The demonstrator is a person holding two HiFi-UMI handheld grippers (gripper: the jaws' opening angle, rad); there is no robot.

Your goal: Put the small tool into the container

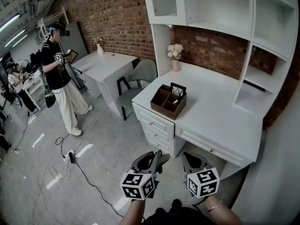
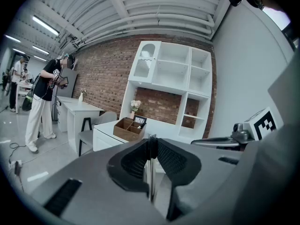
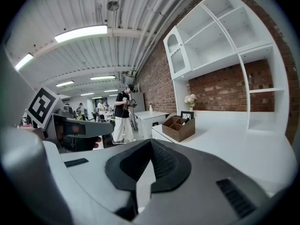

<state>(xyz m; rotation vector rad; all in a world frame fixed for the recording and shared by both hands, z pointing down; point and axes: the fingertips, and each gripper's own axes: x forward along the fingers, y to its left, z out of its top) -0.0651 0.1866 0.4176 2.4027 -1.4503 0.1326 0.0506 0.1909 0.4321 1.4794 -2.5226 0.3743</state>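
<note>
Left gripper: clenched on thin silvery small tool.
Right gripper: clenched, empty.
Brown wooden divided container: twelve o'clock ahead, on white surface.

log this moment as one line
left claw: shut on thin strip | right claw: shut, empty | wooden organizer: on desk, away from both claws

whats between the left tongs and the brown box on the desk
Head view: bare floor, then the desk's drawers and a strip of bare desktop lie between the left tongs and the box. Nothing else stands there.
</note>
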